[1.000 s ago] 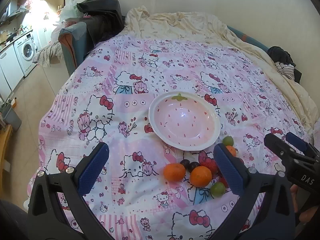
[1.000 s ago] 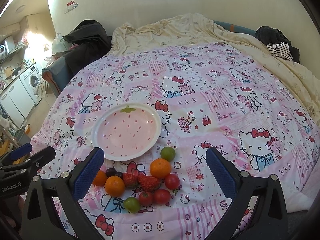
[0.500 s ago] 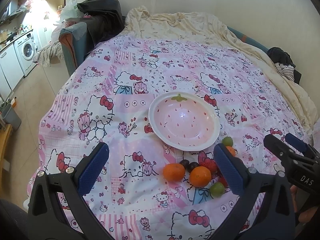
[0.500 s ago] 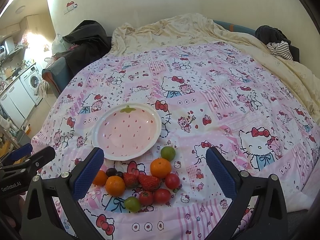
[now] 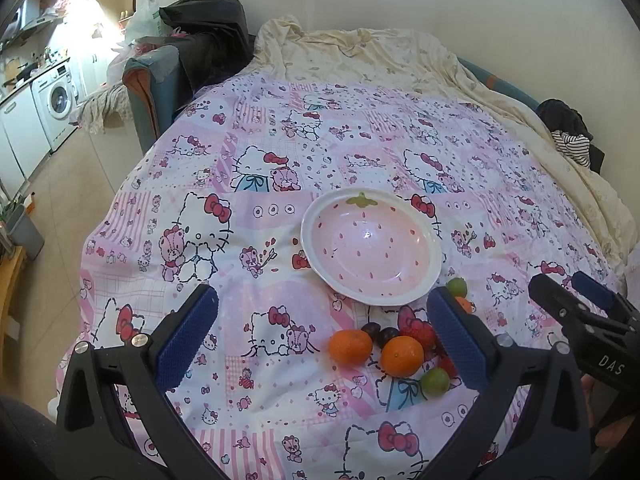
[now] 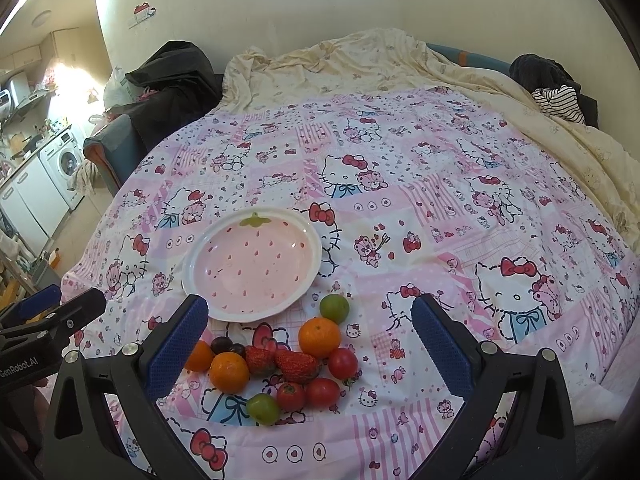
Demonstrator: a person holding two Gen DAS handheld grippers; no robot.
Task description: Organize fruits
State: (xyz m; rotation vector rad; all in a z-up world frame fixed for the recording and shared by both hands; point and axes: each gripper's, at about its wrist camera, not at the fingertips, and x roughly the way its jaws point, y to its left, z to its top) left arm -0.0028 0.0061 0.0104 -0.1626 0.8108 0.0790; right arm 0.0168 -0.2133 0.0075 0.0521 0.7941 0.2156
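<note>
both claws wide over the bed
left claw (image 5: 324, 336) and right claw (image 6: 308, 340) hold nothing; fruit (image 6: 280, 364) lower centre, below empty plate (image 6: 252, 264).

A round pink strawberry-patterned ceramic plate (image 6: 252, 266) lies on the cartoon-cat printed pink quilt (image 6: 420, 216). A cluster of small mixed fruits (image 6: 280, 360) lies on the quilt at the plate's five o'clock, just beside its rim.

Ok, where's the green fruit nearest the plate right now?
In the right wrist view the green fruit lies on the bedspread just off the plate's lower right rim, directly above an orange.
</note>
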